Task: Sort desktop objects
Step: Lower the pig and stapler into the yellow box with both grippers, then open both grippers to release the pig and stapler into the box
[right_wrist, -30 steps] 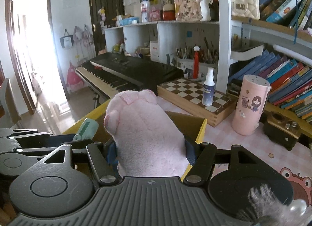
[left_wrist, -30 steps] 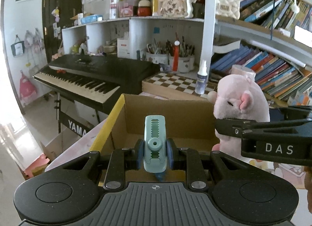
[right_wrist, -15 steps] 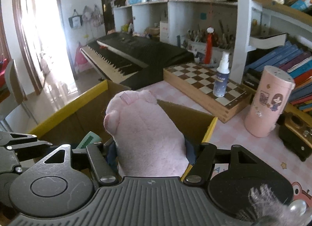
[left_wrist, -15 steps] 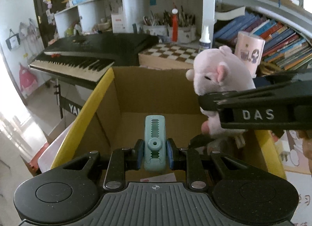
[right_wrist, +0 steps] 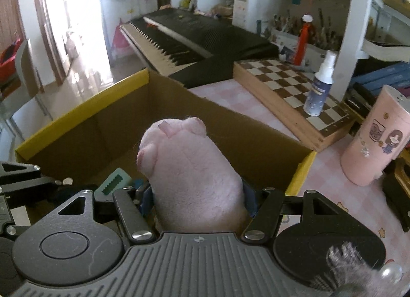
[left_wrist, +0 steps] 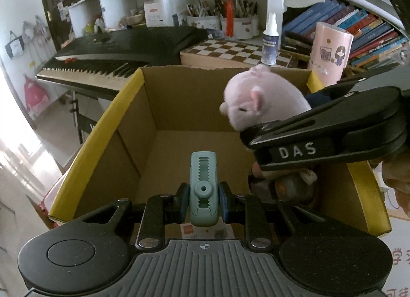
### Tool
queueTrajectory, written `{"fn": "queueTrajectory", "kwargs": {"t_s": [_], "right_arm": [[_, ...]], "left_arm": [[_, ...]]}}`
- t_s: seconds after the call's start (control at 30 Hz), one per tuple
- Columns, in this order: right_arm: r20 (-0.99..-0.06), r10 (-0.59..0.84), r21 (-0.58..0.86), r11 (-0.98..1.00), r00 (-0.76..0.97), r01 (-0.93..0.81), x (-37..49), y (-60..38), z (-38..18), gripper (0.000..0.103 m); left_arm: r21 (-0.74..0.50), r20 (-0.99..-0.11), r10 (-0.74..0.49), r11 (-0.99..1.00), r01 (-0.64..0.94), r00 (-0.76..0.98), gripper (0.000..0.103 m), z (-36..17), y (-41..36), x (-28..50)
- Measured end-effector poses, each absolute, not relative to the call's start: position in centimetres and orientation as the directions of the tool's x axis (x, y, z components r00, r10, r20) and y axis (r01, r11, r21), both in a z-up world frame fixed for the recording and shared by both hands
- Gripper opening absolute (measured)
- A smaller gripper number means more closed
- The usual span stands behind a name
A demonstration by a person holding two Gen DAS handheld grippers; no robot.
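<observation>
Over the open cardboard box (left_wrist: pixel 179 107), the left wrist view shows the left gripper (left_wrist: pixel 203 200) with its jaws clamped on a small mint-green utility knife (left_wrist: pixel 203 186), held upright at its middle and pointing down into the box. To the right, the right gripper (left_wrist: pixel 320 140) crosses the frame carrying a pink plush toy (left_wrist: pixel 258 102) above the box's right side. The box floor is mostly bare; a paper label lies at the near edge. The knife is rigid, light and smooth plastic: grip it across the flat sides at mid-body, as here. Beyond the box stand a keyboard (left_wrist: pixel 120 50), a chessboard (left_wrist: pixel 230 50), a spray bottle (left_wrist: pixel 269 40) and a pink cylinder (left_wrist: pixel 329 50), with books on shelves at the far right.

From the right wrist view, the right gripper (right_wrist: pixel 197 194) has its jaws closed around the plush toy (right_wrist: pixel 189 168), pads pressing into the body on both sides. The toy is soft, light and compressible; it is judged safe to drop and best held around the torso. The knife (right_wrist: pixel 114 185) shows at near left, inside the cardboard box (right_wrist: pixel 84 107). The desk surface (right_wrist: pixel 323 168) wears a pink checked cover. Bright daylight enters from a doorway at far left.
</observation>
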State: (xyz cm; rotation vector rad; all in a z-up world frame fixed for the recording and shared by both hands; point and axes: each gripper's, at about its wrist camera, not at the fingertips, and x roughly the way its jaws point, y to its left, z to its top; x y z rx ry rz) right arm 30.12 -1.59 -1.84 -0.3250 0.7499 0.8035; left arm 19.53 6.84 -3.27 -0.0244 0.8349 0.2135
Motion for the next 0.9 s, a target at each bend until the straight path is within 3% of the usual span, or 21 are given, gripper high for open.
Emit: {"fn": "queueTrajectory", "kwargs": {"t_s": [0.57,0.6,0.7,0.9], "right_arm": [[-0.734,0.512,-0.016,0.643,0.446,-0.766,30.5,-0.6,-2.4,0.069],[-0.731,0.515,-0.011,0.647,0.448,-0.762,30.4,-0.7,-2.4,0.069],[-0.716,0.524,-0.003,0.658,0.461,-0.753,30.3,-1.0,-2.0,0.070],[-0.667,0.535,-0.002,0.695,0.519,-0.719,29.6,-2.1,-0.6,0.071]], "left_arm": [[0.072,-0.725,0.188,0.977,-0.199,0.663,0.026,-3.2,6.7,19.4],[0.070,-0.722,0.189,0.977,-0.201,0.665,0.028,-3.1,6.8,19.3],[0.071,-0.709,0.198,0.975,-0.212,0.677,0.047,-2.8,6.9,18.9],[0.081,-0.673,0.215,0.972,-0.219,0.708,0.062,-1.9,6.8,18.1]]}}
